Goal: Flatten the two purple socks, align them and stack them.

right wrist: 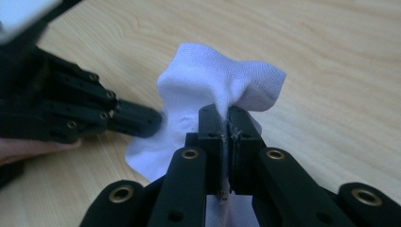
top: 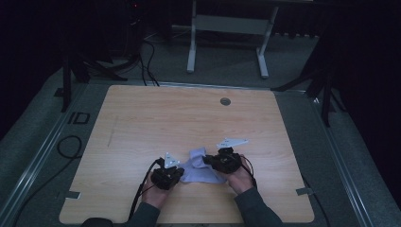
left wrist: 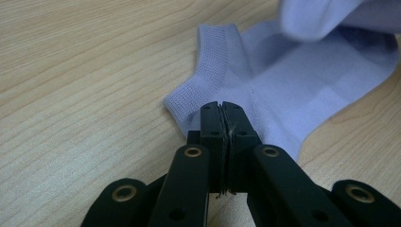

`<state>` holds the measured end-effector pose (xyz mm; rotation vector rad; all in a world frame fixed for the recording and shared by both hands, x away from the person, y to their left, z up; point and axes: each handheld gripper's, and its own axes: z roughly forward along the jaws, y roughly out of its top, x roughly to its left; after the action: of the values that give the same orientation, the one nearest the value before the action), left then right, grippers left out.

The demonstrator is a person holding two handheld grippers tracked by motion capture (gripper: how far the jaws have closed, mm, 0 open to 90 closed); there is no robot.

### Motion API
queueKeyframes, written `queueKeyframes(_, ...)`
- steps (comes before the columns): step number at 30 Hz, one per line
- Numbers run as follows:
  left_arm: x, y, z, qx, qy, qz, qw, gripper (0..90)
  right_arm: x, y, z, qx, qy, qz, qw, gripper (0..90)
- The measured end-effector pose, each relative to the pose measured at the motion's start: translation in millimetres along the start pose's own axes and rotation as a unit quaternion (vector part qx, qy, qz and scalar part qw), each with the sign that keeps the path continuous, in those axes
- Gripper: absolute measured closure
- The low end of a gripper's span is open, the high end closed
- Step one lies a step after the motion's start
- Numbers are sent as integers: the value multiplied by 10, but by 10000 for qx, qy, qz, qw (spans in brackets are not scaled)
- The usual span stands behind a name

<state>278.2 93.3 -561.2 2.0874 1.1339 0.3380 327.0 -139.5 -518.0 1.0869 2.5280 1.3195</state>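
Near the front edge of the light wooden desk (top: 142,123), the left tool (left wrist: 222,116) is clenched on the edge of a pale lilac ankle sock (left wrist: 293,80) lying there. Just beyond, the right tool (right wrist: 224,118) pinches the sock's raised, bunched cuff.

Right gripper (right wrist: 225,124) jaws pinched on bunched white sock (right wrist: 222,85), left gripper (right wrist: 137,120) touching it, wooden table (right wrist: 331,56) beneath
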Motion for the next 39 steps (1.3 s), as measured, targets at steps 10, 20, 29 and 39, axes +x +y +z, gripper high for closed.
queueKeyframes(10, 10, 24, -96, -268, -72, -75, 9996, 848, 47, -81, 190, 181, 51, 61, 9998, 857)
queueKeyframes(20, 22, 80, -89, -419, -341, -168, 9984, 708, 67, -79, 203, 142, 67, 49, 9999, 858)
queueKeyframes(29, -26, 148, -31, -443, -423, 9, 9981, 878, 91, -93, 227, 175, 114, 0, 9998, 854)
queueKeyframes(39, -28, 156, -68, -473, -451, 52, 9978, 887, 44, -44, -20, -216, 89, 35, 9997, 581)
